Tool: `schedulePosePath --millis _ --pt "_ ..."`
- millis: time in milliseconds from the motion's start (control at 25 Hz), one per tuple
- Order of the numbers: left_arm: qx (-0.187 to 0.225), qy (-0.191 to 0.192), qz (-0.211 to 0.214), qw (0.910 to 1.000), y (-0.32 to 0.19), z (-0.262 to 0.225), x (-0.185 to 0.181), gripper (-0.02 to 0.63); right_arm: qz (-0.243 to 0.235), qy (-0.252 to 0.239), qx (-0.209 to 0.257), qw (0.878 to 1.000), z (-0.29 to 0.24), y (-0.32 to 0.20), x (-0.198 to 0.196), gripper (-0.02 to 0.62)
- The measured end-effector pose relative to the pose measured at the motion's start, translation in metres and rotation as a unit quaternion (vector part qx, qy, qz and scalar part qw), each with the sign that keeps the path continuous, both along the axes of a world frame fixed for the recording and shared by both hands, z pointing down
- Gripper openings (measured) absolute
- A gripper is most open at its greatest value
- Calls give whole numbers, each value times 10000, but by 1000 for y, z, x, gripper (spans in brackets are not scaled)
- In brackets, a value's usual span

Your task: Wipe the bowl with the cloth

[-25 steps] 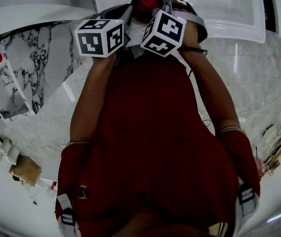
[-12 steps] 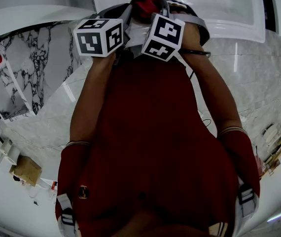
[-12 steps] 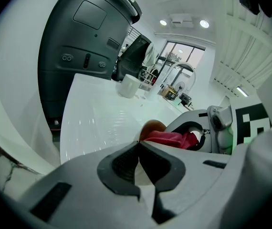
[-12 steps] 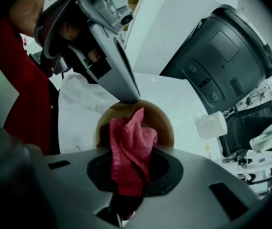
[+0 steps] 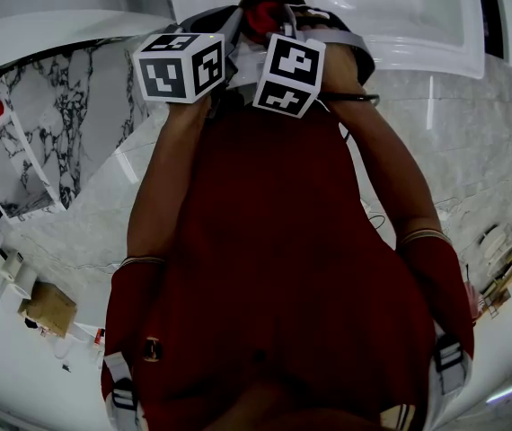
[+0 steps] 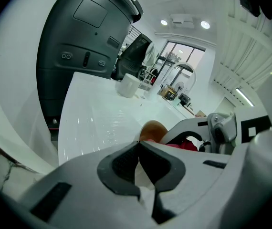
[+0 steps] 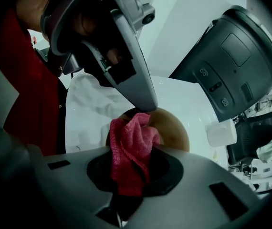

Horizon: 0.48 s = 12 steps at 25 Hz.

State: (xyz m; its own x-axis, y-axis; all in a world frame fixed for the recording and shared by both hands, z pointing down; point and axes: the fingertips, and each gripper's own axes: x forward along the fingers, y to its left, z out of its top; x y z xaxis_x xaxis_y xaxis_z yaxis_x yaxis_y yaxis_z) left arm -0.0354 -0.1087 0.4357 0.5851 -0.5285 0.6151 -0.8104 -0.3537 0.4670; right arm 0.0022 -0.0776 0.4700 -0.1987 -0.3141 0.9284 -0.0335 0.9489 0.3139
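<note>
Shifted slightly leftward since a second ago, the right tool (image 7: 135,165) is clamped on the cloth (image 7: 129,140), which is pressed into the bowl (image 7: 175,128). The left tool (image 6: 138,149) is closed narrowly on the bowl's rim, at the bench's (image 6: 93,120) near edge.

Kitchen-like indoor room, glossy white countertop (image 6: 95,123), large dark grey rounded cooker appliance (image 6: 86,46), white marble-veined floor (image 5: 85,115), recessed ceiling spotlights (image 6: 205,25)

Dark red shirt (image 5: 274,241) (short sleeves (image 5: 135,308))

Left claw (image 6: 138,147) closed on brown bowl (image 6: 152,129) rim; red cloth (image 6: 187,145) beyond.
</note>
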Motion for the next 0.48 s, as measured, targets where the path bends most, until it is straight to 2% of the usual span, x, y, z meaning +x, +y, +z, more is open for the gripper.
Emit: schedulePosePath --millis 480 --pt "-73 36 41 10000 -1 1 -2 14 134 -217 136 9996 -2 -17 -13 58"
